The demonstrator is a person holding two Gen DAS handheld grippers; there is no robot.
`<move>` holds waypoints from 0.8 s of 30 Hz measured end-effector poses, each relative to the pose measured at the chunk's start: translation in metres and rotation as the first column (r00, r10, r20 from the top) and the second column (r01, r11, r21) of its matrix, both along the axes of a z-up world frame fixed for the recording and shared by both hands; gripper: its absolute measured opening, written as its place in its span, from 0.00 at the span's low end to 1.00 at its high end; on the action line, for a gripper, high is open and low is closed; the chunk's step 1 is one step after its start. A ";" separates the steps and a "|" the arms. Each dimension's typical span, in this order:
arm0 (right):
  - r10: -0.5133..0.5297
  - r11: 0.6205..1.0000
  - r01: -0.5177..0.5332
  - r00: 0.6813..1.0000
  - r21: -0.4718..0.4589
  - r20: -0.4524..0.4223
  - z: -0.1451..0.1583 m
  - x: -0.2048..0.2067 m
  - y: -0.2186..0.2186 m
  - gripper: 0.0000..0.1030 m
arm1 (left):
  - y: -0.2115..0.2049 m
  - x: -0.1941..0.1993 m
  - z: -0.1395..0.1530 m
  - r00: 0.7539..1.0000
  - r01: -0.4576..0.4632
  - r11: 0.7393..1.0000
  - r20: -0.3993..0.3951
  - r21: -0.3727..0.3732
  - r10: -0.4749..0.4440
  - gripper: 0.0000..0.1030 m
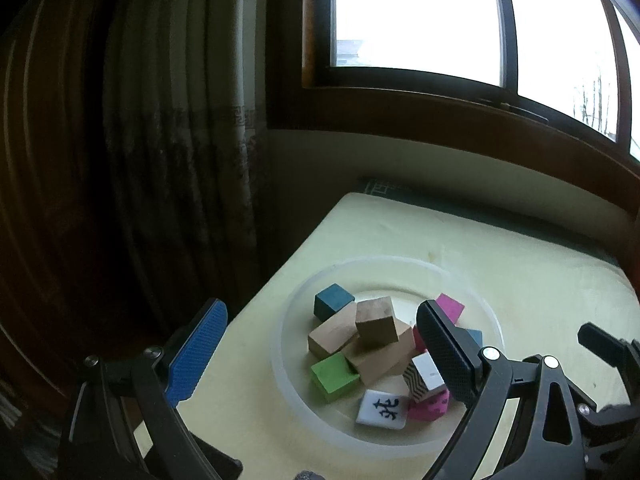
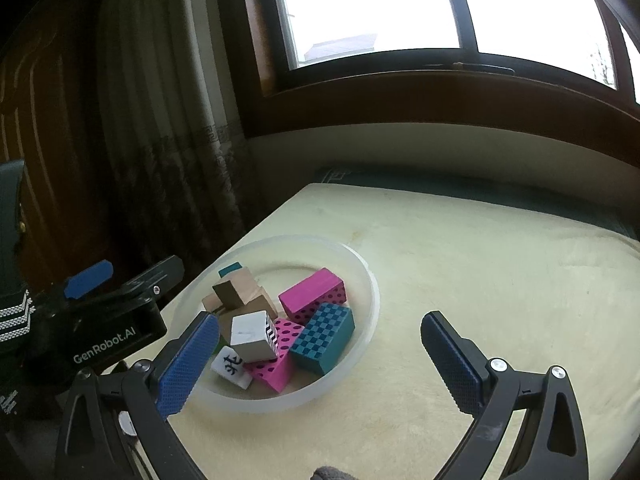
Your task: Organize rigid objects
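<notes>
Left wrist view: left gripper (image 1: 324,354) spread wide, empty, over clear bowl (image 1: 280,344) of piled blocks; mahjong tile (image 1: 382,408) at six o'clock. Right wrist view: right gripper (image 2: 316,354) wide, empty; teal checkered block (image 2: 322,336) at three o'clock, likely light, stiff, graspable across flat sides

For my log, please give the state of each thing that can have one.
Left gripper: open, empty.
Right gripper: open, empty.
Bowl: upright, holding piled blocks.
White tile: lying flat, character up.
Window: cannot tell.
</notes>
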State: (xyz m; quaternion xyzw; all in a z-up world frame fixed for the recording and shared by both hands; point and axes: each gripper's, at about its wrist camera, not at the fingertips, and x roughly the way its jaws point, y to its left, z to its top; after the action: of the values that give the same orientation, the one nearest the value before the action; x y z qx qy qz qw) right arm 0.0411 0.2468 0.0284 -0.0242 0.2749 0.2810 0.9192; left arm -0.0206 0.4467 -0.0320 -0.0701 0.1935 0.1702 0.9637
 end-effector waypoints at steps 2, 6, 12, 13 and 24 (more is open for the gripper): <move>0.002 1.000 -0.002 1.000 -0.010 0.003 -0.001 -0.001 0.002 0.99 | -0.002 -0.001 -0.001 1.000 0.002 1.000 -0.003 0.009 -0.002 0.94; 0.004 1.000 -0.004 1.000 -0.028 0.007 -0.001 -0.003 0.005 0.99 | -0.001 -0.002 -0.002 1.000 -0.004 1.000 -0.005 0.027 0.004 0.94; 0.010 0.998 -0.008 1.000 -0.059 0.020 -0.002 -0.006 0.011 0.99 | 0.002 -0.004 -0.006 1.000 -0.012 0.999 -0.020 0.046 0.013 0.94; 0.011 0.998 -0.009 1.000 -0.064 0.022 -0.003 -0.007 0.013 0.99 | 0.002 -0.005 -0.007 1.000 -0.012 0.999 -0.024 0.050 0.013 0.94; 0.035 0.994 -0.032 0.999 -0.100 0.023 -0.008 -0.015 0.022 0.99 | 0.000 -0.012 -0.016 0.998 -0.011 0.997 -0.059 0.082 0.016 0.94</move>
State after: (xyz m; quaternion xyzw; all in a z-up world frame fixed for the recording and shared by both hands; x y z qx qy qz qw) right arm 0.0262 0.2692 0.0202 -0.0781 0.2767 0.2820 0.9153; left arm -0.0327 0.4463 -0.0483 -0.0269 0.2147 0.1863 0.9584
